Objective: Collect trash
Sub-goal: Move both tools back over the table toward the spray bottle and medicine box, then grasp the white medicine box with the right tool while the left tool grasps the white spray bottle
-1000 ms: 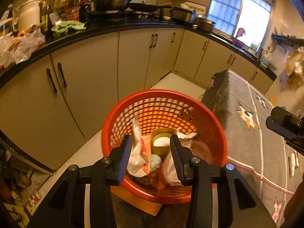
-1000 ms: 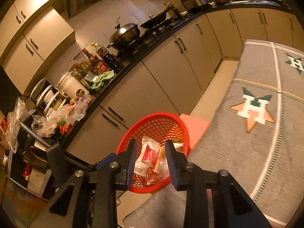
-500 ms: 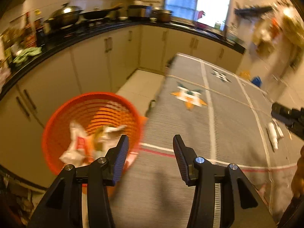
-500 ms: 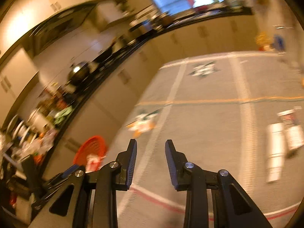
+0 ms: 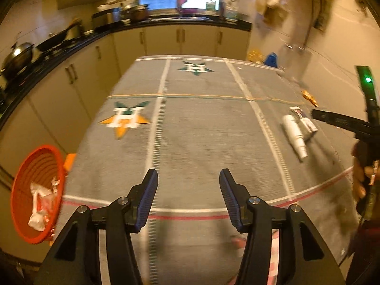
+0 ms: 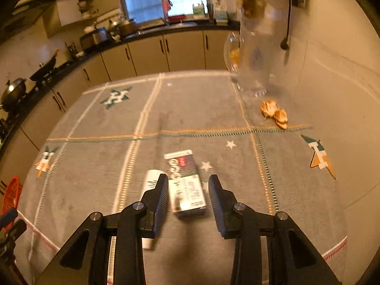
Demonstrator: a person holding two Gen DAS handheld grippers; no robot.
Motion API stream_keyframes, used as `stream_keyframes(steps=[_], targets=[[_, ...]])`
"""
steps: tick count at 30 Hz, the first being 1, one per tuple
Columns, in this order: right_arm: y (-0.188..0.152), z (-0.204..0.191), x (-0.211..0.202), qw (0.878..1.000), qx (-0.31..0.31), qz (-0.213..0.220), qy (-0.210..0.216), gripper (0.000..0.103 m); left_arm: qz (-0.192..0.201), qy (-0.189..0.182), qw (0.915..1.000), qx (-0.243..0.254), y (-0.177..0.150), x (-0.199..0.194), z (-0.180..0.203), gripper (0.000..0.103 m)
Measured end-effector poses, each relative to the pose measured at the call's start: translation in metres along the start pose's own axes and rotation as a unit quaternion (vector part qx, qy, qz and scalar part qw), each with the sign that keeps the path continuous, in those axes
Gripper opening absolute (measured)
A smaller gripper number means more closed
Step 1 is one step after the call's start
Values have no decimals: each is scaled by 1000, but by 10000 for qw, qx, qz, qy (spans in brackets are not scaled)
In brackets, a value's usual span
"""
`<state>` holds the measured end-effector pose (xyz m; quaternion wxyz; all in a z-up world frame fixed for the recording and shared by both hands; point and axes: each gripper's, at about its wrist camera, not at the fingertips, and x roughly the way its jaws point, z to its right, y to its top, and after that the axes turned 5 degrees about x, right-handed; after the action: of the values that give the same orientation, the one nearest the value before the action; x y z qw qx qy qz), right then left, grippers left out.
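Trash still to collect lies on the grey patterned cloth (image 6: 95, 166) that covers the bench. Take the pieces from largest down. The printed carton (image 6: 186, 185) lies flat just ahead of your right gripper (image 6: 187, 187), lined up with the gap between its fingers, which stand apart and hold nothing. It is probably light, hollow card that will crush, so close gently across its long sides near the middle. The white tube (image 6: 149, 182) lies just beside it, partly hidden by your left-hand finger; judge it smooth and likely to roll or slip, so grip mid-body. The orange peel scraps (image 6: 274, 114) sit well beyond, near a clear bottle (image 6: 254, 54); they look soft, thin and hard to pinch off the cloth, which may bunch under a scraping finger.

Your left gripper (image 5: 187, 190) hovers over bare cloth, fingers apart and empty. The orange basket (image 5: 35, 194) stands off the bench's left edge, already holding wrappers. Cabinets (image 5: 180, 40) ring the room.
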<state>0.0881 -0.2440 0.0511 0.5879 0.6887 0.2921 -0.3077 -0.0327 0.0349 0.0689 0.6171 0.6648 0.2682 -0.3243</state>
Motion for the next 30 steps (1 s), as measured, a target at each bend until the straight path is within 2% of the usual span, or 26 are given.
stream_keyframes(steps=[5, 13, 19, 22, 30], targets=[[-2, -3, 22, 9995, 25, -248, 171, 38, -87, -137, 9997, 202, 12, 11, 24, 55], [-9, 1, 28, 9988, 57, -224, 431, 39, -141, -313, 9985, 415, 27, 25, 53, 59], [-10, 5, 26, 9994, 7, -141, 319, 39, -299, -403, 9979, 400, 33, 40, 62, 59], [-10, 8, 26, 9991, 59, -157, 391, 39, -340, -419, 9977, 410, 34, 45, 64, 59], [-11, 2, 18, 9993, -210, 10, 321, 40, -359, -464, 9974, 409, 37, 52, 67, 59]])
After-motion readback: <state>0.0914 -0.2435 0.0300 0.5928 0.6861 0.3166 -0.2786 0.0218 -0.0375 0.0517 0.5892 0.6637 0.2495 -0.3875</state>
